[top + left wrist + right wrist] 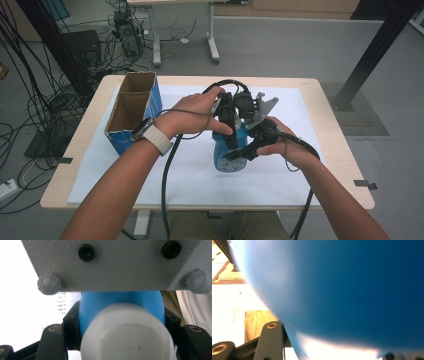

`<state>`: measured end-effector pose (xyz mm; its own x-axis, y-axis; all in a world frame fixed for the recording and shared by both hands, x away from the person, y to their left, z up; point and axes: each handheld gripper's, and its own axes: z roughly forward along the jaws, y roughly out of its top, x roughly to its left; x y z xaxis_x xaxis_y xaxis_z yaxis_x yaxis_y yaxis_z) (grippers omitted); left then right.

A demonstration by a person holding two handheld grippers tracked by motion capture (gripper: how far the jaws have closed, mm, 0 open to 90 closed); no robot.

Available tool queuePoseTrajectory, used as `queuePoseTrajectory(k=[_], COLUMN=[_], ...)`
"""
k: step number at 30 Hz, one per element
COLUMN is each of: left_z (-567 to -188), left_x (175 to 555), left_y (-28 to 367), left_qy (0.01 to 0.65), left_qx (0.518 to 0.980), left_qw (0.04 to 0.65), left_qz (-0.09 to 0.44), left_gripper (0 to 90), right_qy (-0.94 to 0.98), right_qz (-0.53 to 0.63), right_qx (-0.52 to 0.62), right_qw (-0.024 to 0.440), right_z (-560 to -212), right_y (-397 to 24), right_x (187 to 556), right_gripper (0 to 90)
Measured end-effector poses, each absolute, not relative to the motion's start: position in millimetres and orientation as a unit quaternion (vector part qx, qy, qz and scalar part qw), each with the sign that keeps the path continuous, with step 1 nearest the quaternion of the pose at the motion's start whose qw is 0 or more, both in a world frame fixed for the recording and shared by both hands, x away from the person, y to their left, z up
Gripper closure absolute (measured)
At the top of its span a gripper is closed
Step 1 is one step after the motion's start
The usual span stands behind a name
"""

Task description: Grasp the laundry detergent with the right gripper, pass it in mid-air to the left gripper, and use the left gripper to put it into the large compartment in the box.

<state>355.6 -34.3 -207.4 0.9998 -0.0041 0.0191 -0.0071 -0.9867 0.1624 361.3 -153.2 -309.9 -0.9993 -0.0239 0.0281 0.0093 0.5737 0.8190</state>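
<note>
While both forearms come in from the bottom edge, the right gripper (pixel 250 145) is clamped on the body of a blue bottle (pixel 227 150) that stands on the white mat (pixel 190 175) mid-table. Left gripper (pixel 231 112) sits just above it, jaws pinched around the bottle's white cap (pixel 127 337), blue shoulder right behind the cap. Further back on the left there's an open cardboard box (pixel 132 107) with blue sides, well apart from the bottle.
</note>
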Motion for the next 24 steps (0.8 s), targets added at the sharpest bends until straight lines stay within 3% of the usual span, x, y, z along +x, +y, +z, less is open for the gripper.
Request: queuePoseTrajectory(k=[24], left_z=[-211.0], left_x=[355.1], left_y=[-29.5], left_qy=[0.002], left_qx=[0.996], left_qw=[0.086], left_qz=[0.005], left_gripper=[37.1], right_qy=[-0.889], right_qz=[-0.457], right_qx=[0.007], right_qw=[0.022], right_z=[-312.6], right_y=[-150.4], right_x=[360.7], right_gripper=[43.8])
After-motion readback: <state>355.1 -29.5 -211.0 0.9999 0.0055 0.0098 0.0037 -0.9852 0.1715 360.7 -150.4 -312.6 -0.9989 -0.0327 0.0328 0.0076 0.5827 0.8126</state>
